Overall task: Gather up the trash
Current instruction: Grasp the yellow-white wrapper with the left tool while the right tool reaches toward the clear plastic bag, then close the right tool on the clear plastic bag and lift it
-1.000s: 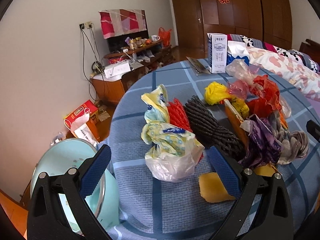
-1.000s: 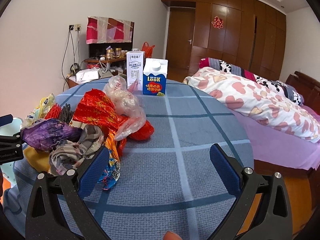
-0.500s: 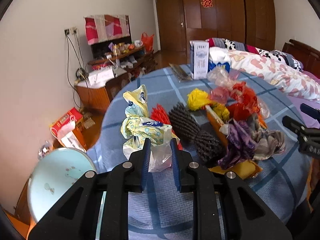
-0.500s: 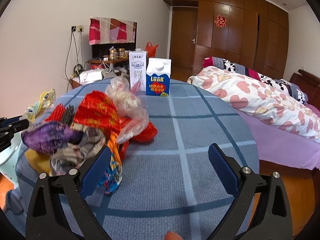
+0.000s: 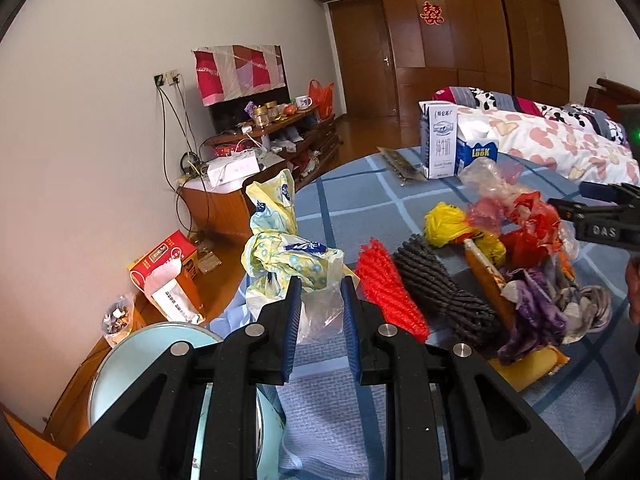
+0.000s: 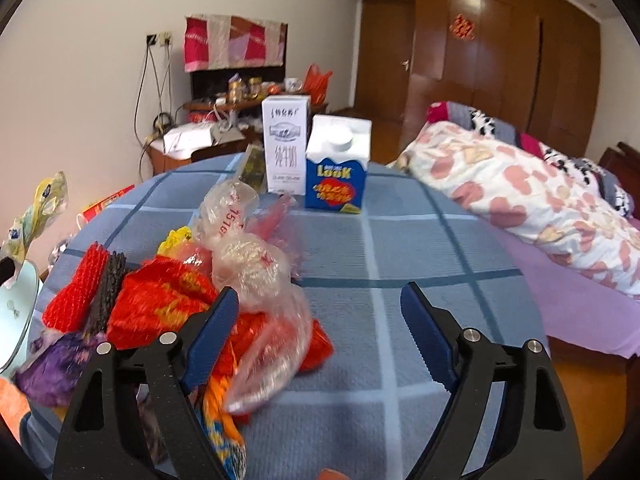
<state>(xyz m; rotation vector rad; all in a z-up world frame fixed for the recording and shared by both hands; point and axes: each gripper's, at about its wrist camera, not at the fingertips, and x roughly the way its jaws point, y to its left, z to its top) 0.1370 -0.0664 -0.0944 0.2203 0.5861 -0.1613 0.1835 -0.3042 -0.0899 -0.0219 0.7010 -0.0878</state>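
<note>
Left tool point(image 5: 320, 312): clamped on crumpled yellow bag point(image 5: 288, 256). Right tool point(image 6: 320, 320): wide, closing, empty. Risk: thin film may slip out; pile point(image 5: 520, 264) just beside snags.

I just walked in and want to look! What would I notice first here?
A bright heap of crumpled trash, red foil wrapper on top, covers the left of the blue checked tablecloth. The left tool pinches a yellow-and-clear plastic bag at the table's edge. Two milk cartons stand at the far side.

Two close wrist views, angled down, sharing the trash pile point(image 5: 516, 256)
</note>
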